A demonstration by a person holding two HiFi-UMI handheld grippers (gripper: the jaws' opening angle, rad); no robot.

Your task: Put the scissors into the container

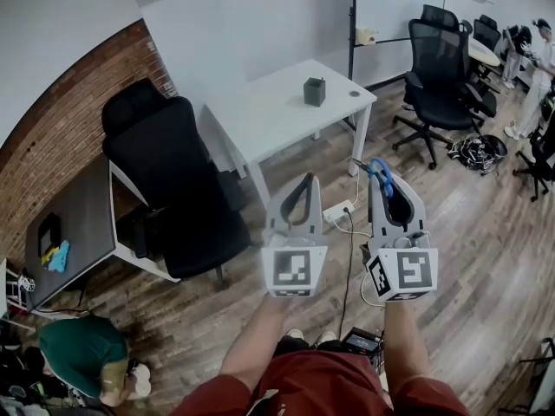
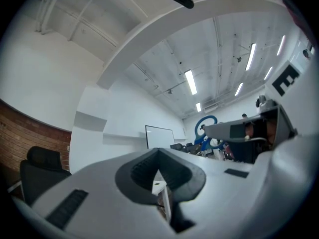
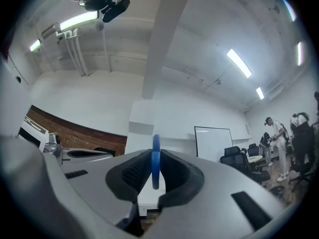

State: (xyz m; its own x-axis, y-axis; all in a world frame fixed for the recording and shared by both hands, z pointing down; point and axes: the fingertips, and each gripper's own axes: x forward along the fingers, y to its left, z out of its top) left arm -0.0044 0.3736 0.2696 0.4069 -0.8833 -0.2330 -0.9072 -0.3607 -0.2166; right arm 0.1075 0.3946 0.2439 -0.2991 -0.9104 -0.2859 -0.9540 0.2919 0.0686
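Observation:
The scissors (image 1: 380, 175) have a blue handle that sticks up out of my right gripper (image 1: 381, 187), which is shut on them; the blades are hidden inside the jaws. In the right gripper view the blue loop (image 3: 156, 159) stands edge-on between the dark pads. The left gripper view also catches that handle (image 2: 205, 125) off to the right. My left gripper (image 1: 300, 185) is beside the right one, shut and empty. The container (image 1: 314, 91), a small dark cup, stands on the white table (image 1: 269, 115) well ahead of both grippers.
A black office chair (image 1: 178, 189) sits left of the white table, next to a dark desk (image 1: 74, 219). A power strip (image 1: 336, 211) with cables lies on the wood floor below the grippers. More black chairs (image 1: 438, 59) stand at the right. A person in green (image 1: 82, 354) crouches lower left.

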